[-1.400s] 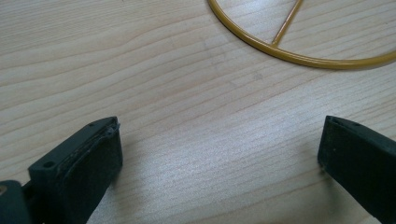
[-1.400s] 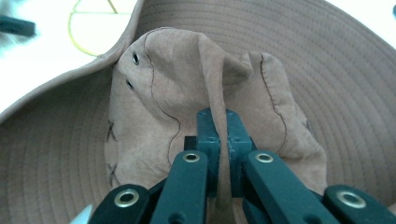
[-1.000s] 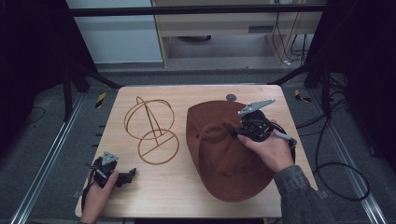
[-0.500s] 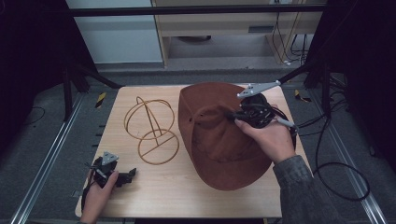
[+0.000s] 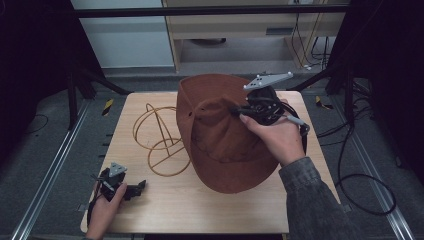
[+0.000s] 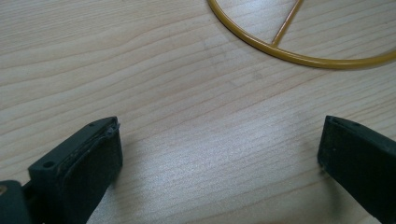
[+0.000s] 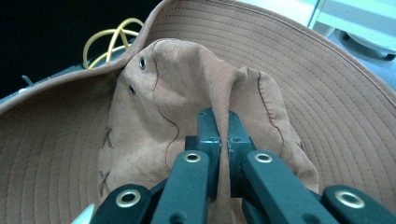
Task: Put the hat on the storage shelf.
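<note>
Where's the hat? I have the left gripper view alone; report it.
Observer: The hat is right of the wire stand, its far brim raised.
Operator: Tell me what holds it.
Observer: The right gripper is shut on a fold of the crown.
Operator: Now place my left gripper on the table.
Observer: The left gripper sits open at the table's near left corner, apart from the stand.

A brown, wide-brimmed suede hat with stitched rings around its brim is tilted up on the wooden table, its near brim edge resting on the tabletop. A fold of its soft crown, marked by small metal eyelets and cross-stitching, is pinched upward into a ridge.
</note>
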`<state>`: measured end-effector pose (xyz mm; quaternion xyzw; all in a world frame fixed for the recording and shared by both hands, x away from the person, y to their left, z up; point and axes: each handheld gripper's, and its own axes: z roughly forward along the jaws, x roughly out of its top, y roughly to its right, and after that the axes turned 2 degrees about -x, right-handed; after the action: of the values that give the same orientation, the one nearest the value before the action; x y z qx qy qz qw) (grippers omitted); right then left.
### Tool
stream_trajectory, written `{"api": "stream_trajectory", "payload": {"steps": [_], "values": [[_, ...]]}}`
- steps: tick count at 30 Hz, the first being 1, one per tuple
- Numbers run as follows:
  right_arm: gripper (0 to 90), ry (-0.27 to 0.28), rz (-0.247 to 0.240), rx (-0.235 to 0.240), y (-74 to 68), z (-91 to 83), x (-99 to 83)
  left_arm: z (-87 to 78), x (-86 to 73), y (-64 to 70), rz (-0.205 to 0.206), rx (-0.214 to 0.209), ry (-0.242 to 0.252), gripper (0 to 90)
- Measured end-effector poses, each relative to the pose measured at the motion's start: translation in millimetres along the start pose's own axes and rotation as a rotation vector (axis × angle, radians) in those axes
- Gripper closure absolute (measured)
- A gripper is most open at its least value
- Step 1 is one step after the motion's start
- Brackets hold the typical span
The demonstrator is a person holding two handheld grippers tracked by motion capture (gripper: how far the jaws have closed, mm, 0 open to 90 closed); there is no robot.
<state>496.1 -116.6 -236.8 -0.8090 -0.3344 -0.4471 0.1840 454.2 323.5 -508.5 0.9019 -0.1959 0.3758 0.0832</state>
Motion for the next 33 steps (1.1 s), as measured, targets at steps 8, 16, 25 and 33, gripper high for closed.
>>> {"api": "stream_trajectory", "payload": {"steps": [8,16,25,33], "values": [[89.2,0.013,-0.003,0.014,-7.6,5.8,8.4,0.0,0.0,0.0,0.000,0.000,0.000,0.0],[89.2,0.036,-0.012,0.022,-15.3,3.7,18.0,-0.1,0.0,-0.1,0.002,-0.001,-0.002,0.0],[89.2,0.059,-0.031,0.035,-24.9,4.4,35.9,0.1,0.0,0.2,-0.003,0.000,0.001,0.0],[89.2,0.057,-0.045,0.049,-35.3,13.1,54.6,-0.1,0.2,0.0,-0.001,0.001,-0.001,0.0]]}}
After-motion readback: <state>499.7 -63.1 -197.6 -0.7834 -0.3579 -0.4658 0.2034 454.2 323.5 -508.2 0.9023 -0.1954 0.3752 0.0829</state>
